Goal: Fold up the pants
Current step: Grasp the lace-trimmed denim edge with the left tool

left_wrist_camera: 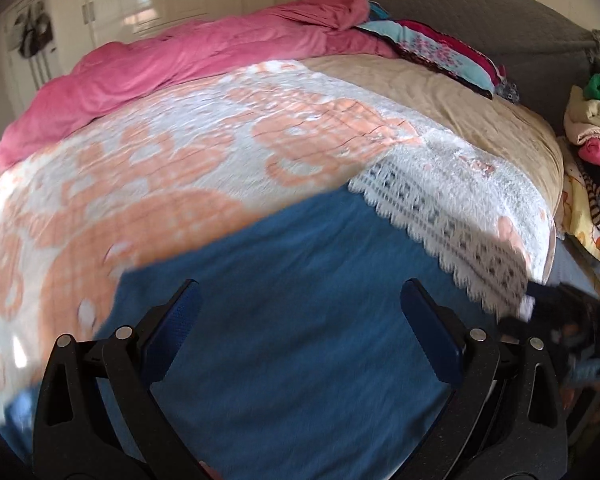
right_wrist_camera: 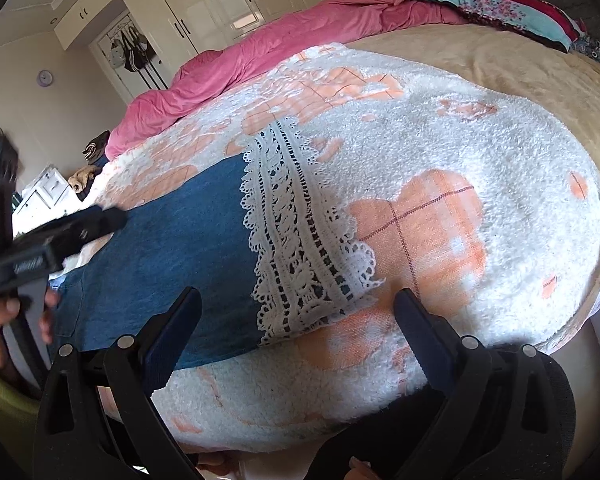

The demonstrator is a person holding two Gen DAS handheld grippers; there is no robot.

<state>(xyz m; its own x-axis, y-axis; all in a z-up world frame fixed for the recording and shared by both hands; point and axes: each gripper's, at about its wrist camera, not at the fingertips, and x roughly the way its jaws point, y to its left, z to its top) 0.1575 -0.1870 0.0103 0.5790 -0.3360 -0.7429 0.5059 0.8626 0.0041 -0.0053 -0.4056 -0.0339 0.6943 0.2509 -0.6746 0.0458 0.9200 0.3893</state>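
Blue denim pants (left_wrist_camera: 300, 300) with a white lace hem (left_wrist_camera: 440, 220) lie flat on a white and orange fleece blanket (left_wrist_camera: 140, 168) on the bed. My left gripper (left_wrist_camera: 300, 304) is open and empty, low over the blue cloth. In the right wrist view the pants (right_wrist_camera: 172, 248) stretch to the left, with the lace hem (right_wrist_camera: 300, 240) in the middle. My right gripper (right_wrist_camera: 298, 312) is open and empty, just in front of the lace hem at the blanket's near edge. The left gripper's body (right_wrist_camera: 52, 240) shows at the left of that view.
A pink duvet (left_wrist_camera: 180, 64) is bunched along the far side of the bed. Patterned pillows (left_wrist_camera: 440, 52) lie at the head, by a grey headboard (left_wrist_camera: 480, 12). A pile of clothes (left_wrist_camera: 592, 128) stands at the right. White wardrobes (right_wrist_camera: 220, 4) line the far wall.
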